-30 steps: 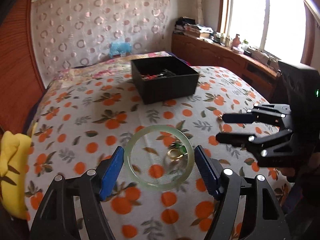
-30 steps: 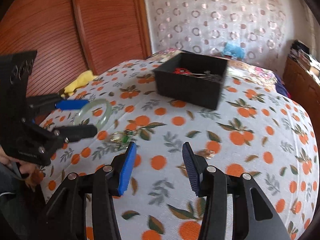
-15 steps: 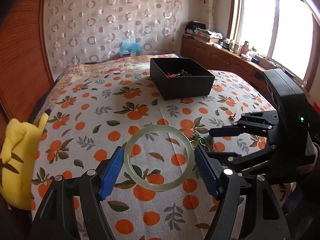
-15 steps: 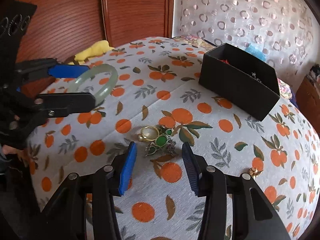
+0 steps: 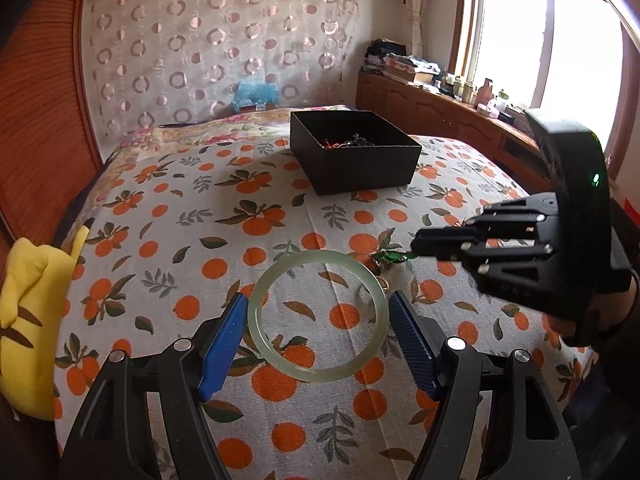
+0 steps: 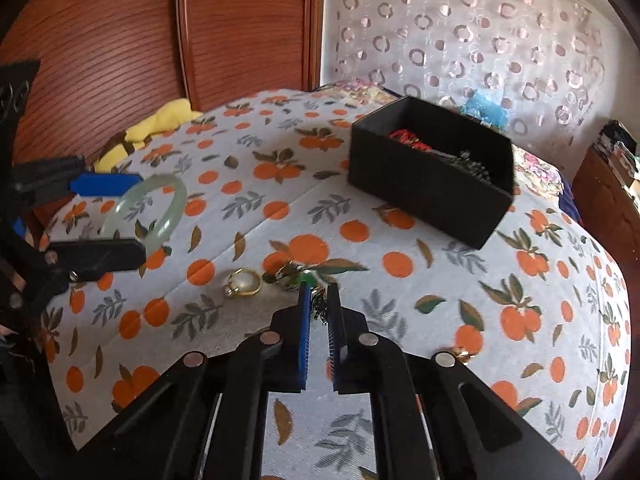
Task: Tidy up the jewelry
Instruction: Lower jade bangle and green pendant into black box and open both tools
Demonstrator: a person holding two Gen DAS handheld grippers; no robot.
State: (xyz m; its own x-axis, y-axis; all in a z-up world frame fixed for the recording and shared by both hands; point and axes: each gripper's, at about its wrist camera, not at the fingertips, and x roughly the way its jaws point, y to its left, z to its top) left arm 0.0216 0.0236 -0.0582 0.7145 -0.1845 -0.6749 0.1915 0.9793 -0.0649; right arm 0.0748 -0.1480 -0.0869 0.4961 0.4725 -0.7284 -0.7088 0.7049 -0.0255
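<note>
In the left wrist view, one pale green bangle (image 5: 318, 316) is held across its width between the two blue pads of the left gripper (image 5: 318, 334), each pad pressed on an opposite side of the ring; it is carried flat and clear of the orange-patterned bedspread (image 5: 180, 216), a hold judged to suit lowering it level into the box. One black box (image 5: 354, 156) stands far and slightly right on the bed, open at the top, with red and dark pieces already inside. At the right, the right gripper (image 5: 416, 245) is seen side-on with its tips down at a small green piece, the green brooch (image 5: 387, 258), just beyond the bangle's far right edge. One yellow cloth (image 5: 28, 320) lies at the near left edge. In the right wrist view, the right gripper (image 6: 319, 300) is closed to a narrow gap on the green brooch (image 6: 306, 279) and its dark chain, pinched at the near end where the cluster is thinnest, which is judged to be a pick-up grasp; whether the piece is off the cloth cannot be told. One gold ring (image 6: 245, 282) lies loose just left of it, and one small gold piece (image 6: 462, 354) lies near right, well apart. The black box (image 6: 428, 188) is far right; the bangle (image 6: 152, 216) is in the left gripper (image 6: 116, 216) at far left. Loose pieces counted on the bed: three, the brooch included.
</note>
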